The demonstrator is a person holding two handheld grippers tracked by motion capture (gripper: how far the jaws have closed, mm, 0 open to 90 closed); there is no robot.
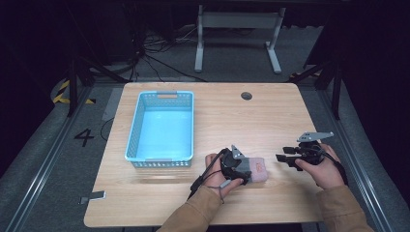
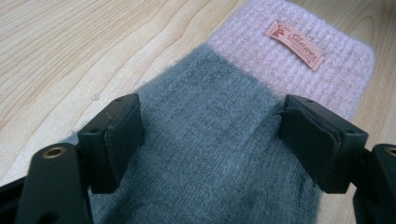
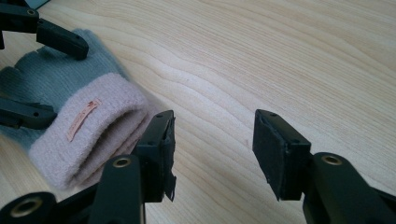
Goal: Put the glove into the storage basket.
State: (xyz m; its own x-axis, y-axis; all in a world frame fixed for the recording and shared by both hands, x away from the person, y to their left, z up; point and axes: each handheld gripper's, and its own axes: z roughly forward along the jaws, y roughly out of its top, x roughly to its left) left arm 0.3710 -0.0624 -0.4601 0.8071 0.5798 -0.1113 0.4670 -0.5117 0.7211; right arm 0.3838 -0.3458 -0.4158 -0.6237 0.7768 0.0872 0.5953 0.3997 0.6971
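A knitted glove [image 1: 259, 168] lies flat on the wooden table [image 1: 232, 116] near the front edge; it is grey [image 2: 210, 135] with a pink cuff [image 2: 303, 70] that bears a small orange label [image 2: 295, 44]. My left gripper [image 1: 244, 170] is open, its jaws standing either side of the grey part, low over it. In the right gripper view the glove [image 3: 79, 126] lies at the left with its cuff opening towards me, and the left gripper [image 3: 46, 77] straddles it. My right gripper [image 1: 282, 155] is open over bare wood just right of the cuff, with nothing between its fingers [image 3: 280, 154].
A light blue plastic basket [image 1: 133, 130] with nothing in it stands at the table's left half. A round cable hole [image 1: 246, 95] sits near the far edge. A small grey tab [image 1: 93, 196] lies at the front left corner.
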